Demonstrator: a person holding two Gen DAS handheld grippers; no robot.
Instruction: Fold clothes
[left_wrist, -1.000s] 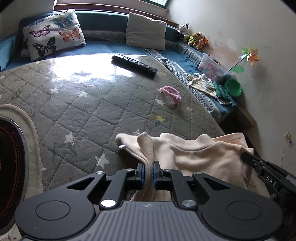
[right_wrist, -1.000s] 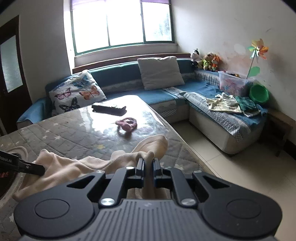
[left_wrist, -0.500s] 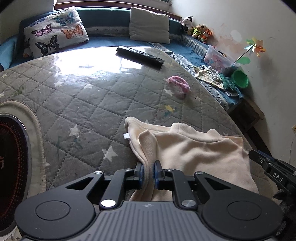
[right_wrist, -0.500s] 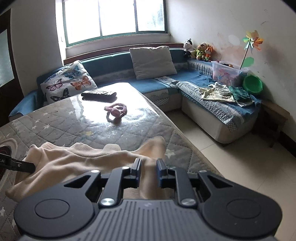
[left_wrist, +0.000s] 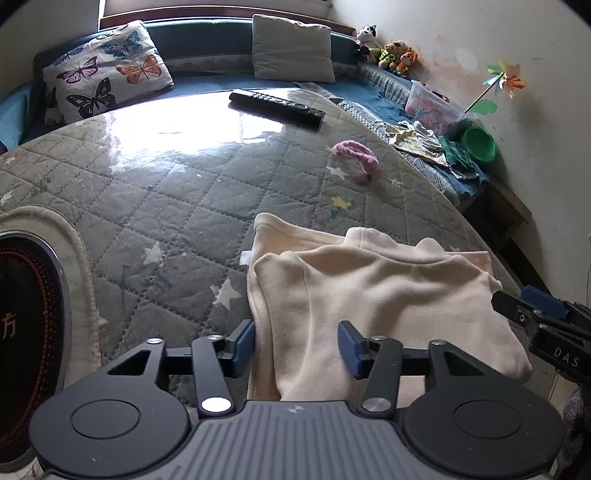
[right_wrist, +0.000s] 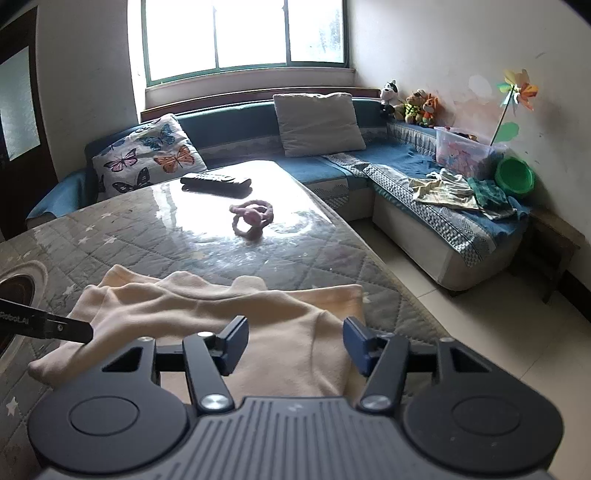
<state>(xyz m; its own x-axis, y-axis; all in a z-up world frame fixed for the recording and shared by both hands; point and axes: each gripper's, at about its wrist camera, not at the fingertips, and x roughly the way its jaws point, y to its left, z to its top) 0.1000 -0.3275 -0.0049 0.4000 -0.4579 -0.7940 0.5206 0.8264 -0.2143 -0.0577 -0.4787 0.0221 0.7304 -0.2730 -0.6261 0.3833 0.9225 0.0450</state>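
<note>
A cream fleece garment (left_wrist: 376, 295) lies folded over itself on the grey quilted table (left_wrist: 177, 192), near its front right corner. My left gripper (left_wrist: 297, 345) stands over the garment's left edge with its jaws opening; cloth lies between the blue pads but they do not press it. My right gripper (right_wrist: 295, 345) is over the garment (right_wrist: 236, 314) at its right edge, jaws opening too, fabric lying loose between the pads. Each gripper's fingers show at the other view's edge: the right fingers (left_wrist: 532, 314) and the left fingers (right_wrist: 48, 325).
A black remote (left_wrist: 277, 109) and a pink braided ring (left_wrist: 356, 155) lie farther back on the table. A dark round cooker plate (left_wrist: 26, 321) sits at the left. Behind runs a blue corner sofa (right_wrist: 332, 170) with cushions, clothes, a toy box and a green bowl (right_wrist: 515, 179). Tiled floor (right_wrist: 461, 325) lies right.
Both grippers were shut on the garment's raised edges; the folded cloth came down flat on the table and both sets of jaws have opened off it.
</note>
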